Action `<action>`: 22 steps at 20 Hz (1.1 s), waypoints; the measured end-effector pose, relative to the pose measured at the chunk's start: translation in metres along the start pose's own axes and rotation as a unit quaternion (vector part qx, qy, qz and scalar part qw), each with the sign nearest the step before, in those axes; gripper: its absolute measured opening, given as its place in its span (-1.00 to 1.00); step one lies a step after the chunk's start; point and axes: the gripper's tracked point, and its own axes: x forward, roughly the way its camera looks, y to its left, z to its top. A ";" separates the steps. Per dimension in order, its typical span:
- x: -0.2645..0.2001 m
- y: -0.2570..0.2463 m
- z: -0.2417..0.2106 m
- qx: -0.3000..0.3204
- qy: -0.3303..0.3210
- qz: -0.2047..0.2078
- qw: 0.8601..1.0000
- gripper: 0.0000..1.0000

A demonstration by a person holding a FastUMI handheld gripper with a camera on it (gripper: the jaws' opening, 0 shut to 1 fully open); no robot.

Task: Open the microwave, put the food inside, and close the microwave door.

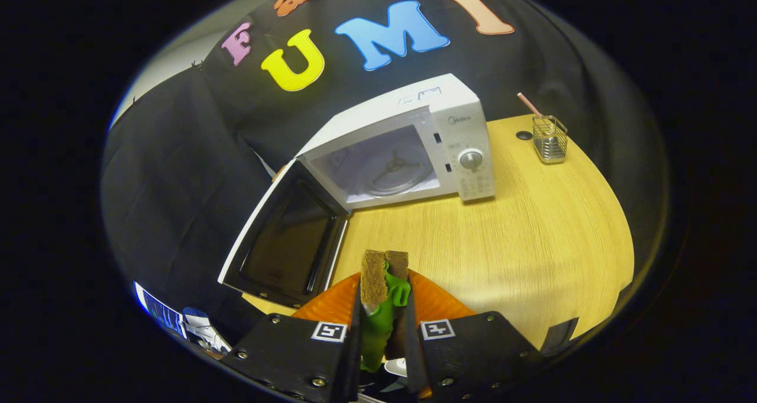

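Gripper (pixel 384 320): both black fingers (pixel 295 347) are closed in on a toy sandwich (pixel 383 284), one pressing each side. The sandwich stands on edge between them: two brown bread slices with a green filling (lettuce-like, glossy plastic) bulging out toward the right finger. Each finger carries a small square black-and-white marker (pixel 329 331) on its upper face.

Directly under and just ahead of the fingers sits an orange plate (pixel 434 302), its ribbed rim showing on both sides of the sandwich. Whether the sandwich touches the plate or is lifted clear of it cannot be told from this angle.

The plate rests on a light wood-grain table (pixel 532 231). Beyond the fingers, farther across the table, stands a white microwave (pixel 414 148) with its door (pixel 287 237) swung fully open to the left; the dark inner window of the door faces up toward the camera. The cavity is in plain sight, with the glass turntable (pixel 387 169) and its three-armed support visible inside. The control panel with one round dial (pixel 471 159) is on the microwave's right side.

Well apart from the microwave, to its right near the far table edge, is a small wire-mesh holder (pixel 549 138) with a pink straw-like stick (pixel 528 104) leaning out of it. A small dark round hole (pixel 523 135) lies in the tabletop just beside the holder (grommet, probably).
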 end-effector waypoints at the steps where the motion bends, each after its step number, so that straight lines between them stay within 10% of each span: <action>1: 0.005 0.005 0.009 -0.001 -0.005 0.005 1.000 -0.38; 22: 0.143 0.064 0.118 0.114 -0.147 0.025 0.982 -0.38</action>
